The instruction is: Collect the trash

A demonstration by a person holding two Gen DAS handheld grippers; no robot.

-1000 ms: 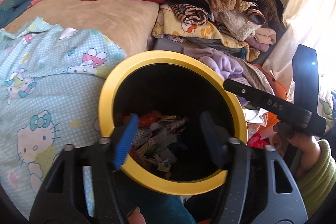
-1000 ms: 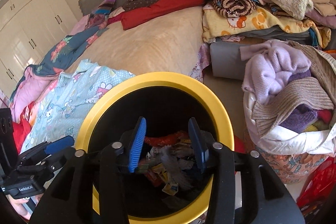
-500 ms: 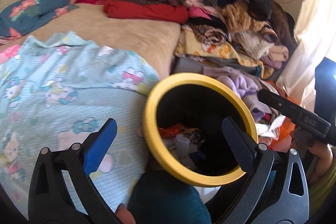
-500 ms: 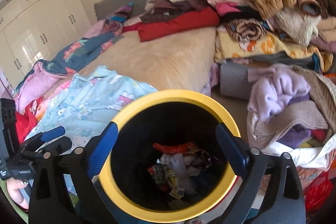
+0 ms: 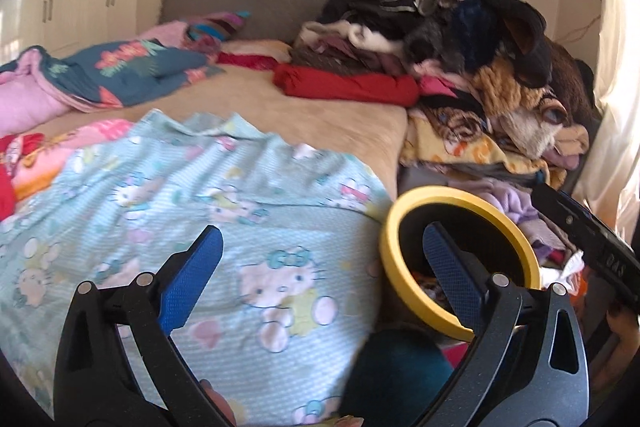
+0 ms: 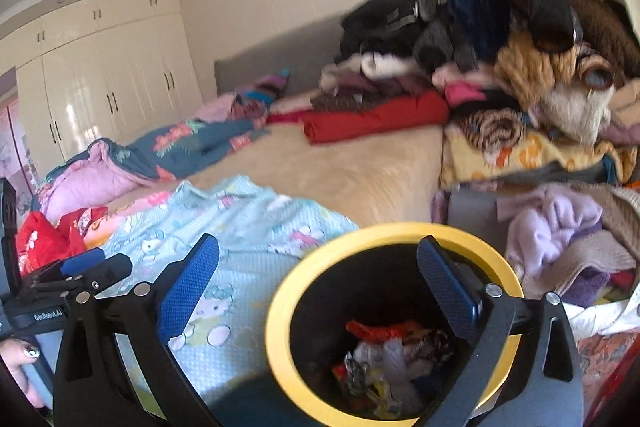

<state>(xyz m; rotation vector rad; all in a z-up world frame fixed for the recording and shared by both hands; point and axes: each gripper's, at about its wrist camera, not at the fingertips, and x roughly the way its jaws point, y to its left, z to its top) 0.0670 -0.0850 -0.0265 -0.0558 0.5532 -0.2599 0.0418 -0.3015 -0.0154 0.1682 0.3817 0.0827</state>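
Lying heaped at the bottom of the bin: trash; standing beside the bed; hovering above the bin, right gripper gaping wide, empty; hanging left of the bin over the sheet, left gripper likewise spread, holding nothing

A Hello Kitty sheet covers the bed, with piled clothes beside a red roll.
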